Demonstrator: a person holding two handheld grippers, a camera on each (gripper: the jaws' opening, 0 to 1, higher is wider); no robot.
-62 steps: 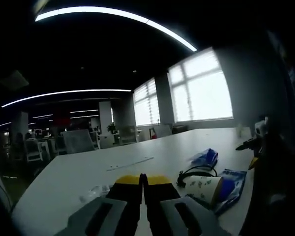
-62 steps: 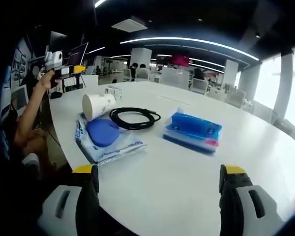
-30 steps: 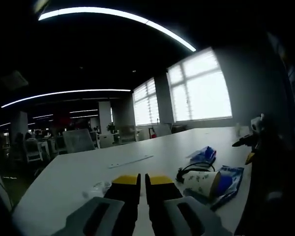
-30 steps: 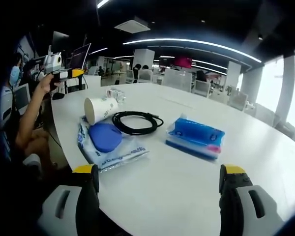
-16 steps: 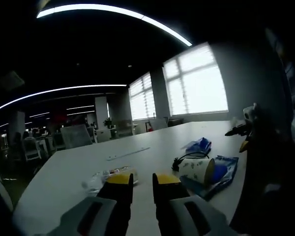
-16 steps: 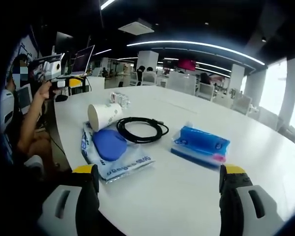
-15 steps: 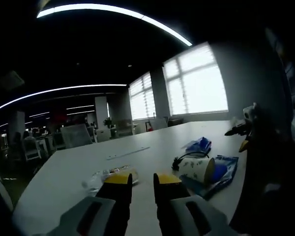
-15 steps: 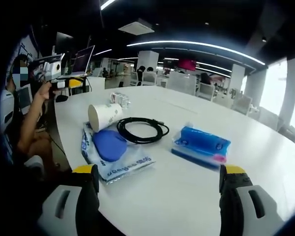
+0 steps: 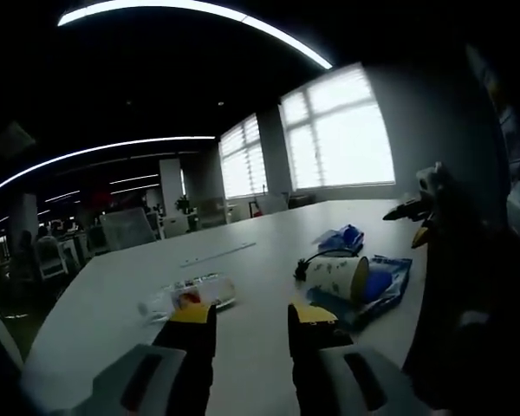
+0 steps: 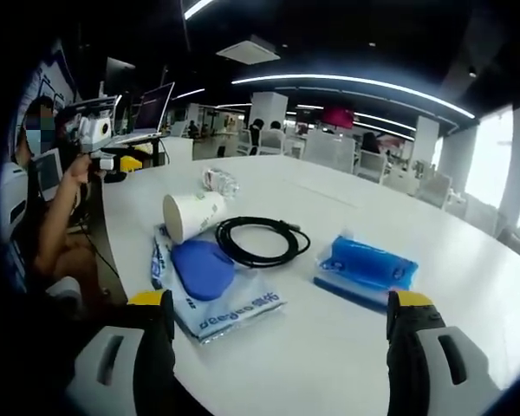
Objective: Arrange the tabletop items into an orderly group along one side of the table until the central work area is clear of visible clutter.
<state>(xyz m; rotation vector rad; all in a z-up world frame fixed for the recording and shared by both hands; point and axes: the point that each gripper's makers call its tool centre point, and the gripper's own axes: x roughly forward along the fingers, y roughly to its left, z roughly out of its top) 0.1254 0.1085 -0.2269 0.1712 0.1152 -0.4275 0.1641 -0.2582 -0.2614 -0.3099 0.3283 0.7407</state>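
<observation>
A white table holds a loose cluster: a paper cup on its side, a crumpled clear plastic bottle, a coiled black cable, a blue tissue pack and a clear bag with a blue round pad. My right gripper is wide open, short of the bag. My left gripper is open just short of the bottle, with the cup to its right. In the right gripper view the left gripper is off the table's far left edge, in a hand.
A person's arm reaches along the table's left edge in the right gripper view. Office chairs and desks stand beyond the table. In the left gripper view, bare tabletop stretches toward the windows, and the right gripper shows at the right.
My left gripper's jaws have gone from shut to open, and its view has tipped down toward the bottle. The right gripper view has shifted slightly; its jaws stay wide open.
</observation>
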